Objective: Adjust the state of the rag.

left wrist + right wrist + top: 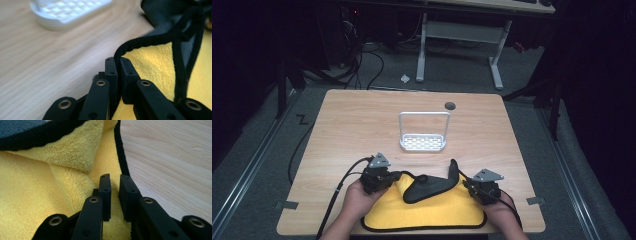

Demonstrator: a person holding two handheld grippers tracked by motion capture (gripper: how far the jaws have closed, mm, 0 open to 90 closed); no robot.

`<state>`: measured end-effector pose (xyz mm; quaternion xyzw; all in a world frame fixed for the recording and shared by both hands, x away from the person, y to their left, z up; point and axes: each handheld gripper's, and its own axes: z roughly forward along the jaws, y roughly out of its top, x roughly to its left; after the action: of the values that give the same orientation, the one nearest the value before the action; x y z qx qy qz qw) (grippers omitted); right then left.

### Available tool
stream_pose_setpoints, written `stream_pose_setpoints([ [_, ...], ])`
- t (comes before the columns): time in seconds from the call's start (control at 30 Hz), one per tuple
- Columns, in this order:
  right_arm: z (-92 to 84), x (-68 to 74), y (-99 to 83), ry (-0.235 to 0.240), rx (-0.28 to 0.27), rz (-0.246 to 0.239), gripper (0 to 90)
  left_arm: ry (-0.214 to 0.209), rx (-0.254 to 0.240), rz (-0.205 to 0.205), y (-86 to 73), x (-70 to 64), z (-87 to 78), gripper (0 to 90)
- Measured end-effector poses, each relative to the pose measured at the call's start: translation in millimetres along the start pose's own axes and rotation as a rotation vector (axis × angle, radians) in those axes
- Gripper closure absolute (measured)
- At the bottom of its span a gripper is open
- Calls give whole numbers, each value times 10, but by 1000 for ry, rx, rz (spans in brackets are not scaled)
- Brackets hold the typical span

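High view shows a wooden counter point(362, 125) with a yellow cloth point(427, 212) lying at its near edge, in the middle. The cloth has a black border, and its far part is folded back toward the person, so the dark grey underside point(427, 189) shows on top of the yellow. Beyond the cloth, near the centre of the counter, stands a small white rack point(423, 132) with a perforated base and a tall wire handle. The left gripper point(396, 176) is at the far left corner of the cloth; in the left gripper view its fingers point(111, 68) are pressed together on the black border. The right gripper point(468, 186) is at the far right edge; in the right gripper view its fingers point(105, 187) pinch the yellow cloth just beside the border, with only a narrow gap between them.
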<state>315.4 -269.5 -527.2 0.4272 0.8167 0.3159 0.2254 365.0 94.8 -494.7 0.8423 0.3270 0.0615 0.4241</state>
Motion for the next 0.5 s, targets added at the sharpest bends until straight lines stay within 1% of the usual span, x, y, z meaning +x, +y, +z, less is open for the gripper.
stream_pose_setpoints([
  [0.03, 0, 0, 0, 0, 0, 0, 808, 13, -26, -25, -10, 46, -44, 855],
  [0.07, 0, 2, 0, -2, 0, -1, 808, 36, -57, -58, -30, 115, -102, 855],
  [0.1, 0, 3, 1, -2, 1, 0, 808, 49, -73, -83, -48, 166, -135, 853],
  [0.13, 0, 2, 1, -2, 1, 0, 808, 61, -85, -118, -77, 239, -178, 852],
  [0.17, 0, 1, 0, -1, 0, 1, 808, 89, -109, -186, -158, 385, -249, 851],
  [0.23, 0, -1, 0, 1, 0, 1, 808, 121, -112, -236, -252, 510, -293, 848],
  [0.27, -1, 0, 0, 1, 0, 4, 808, 131, -104, -257, -299, 561, -299, 847],
  [0.3, -1, 0, 0, 1, 0, 4, 808, 131, -104, -257, -299, 561, -299, 846],
  [0.33, 0, 0, 1, 2, 0, 4, 808, 158, -82, -281, -387, 627, -278, 841],
  [0.37, 1, 0, 2, 2, 0, 4, 808, 170, -68, -288, -427, 645, -257, 833],
  [0.4, 1, 0, 2, 2, 0, 4, 808, 170, -68, -288, -427, 645, -257, 828],
  [0.43, 3, 0, 3, 1, 0, 5, 808, 184, -53, -290, -462, 653, -238, 820],
  [0.47, 3, 2, 4, 1, 1, 5, 808, 209, -35, -293, -517, 669, -210, 797],
  [0.5, 3, 2, 4, 0, 1, 6, 808, 209, -35, -293, -517, 669, -210, 776],
])
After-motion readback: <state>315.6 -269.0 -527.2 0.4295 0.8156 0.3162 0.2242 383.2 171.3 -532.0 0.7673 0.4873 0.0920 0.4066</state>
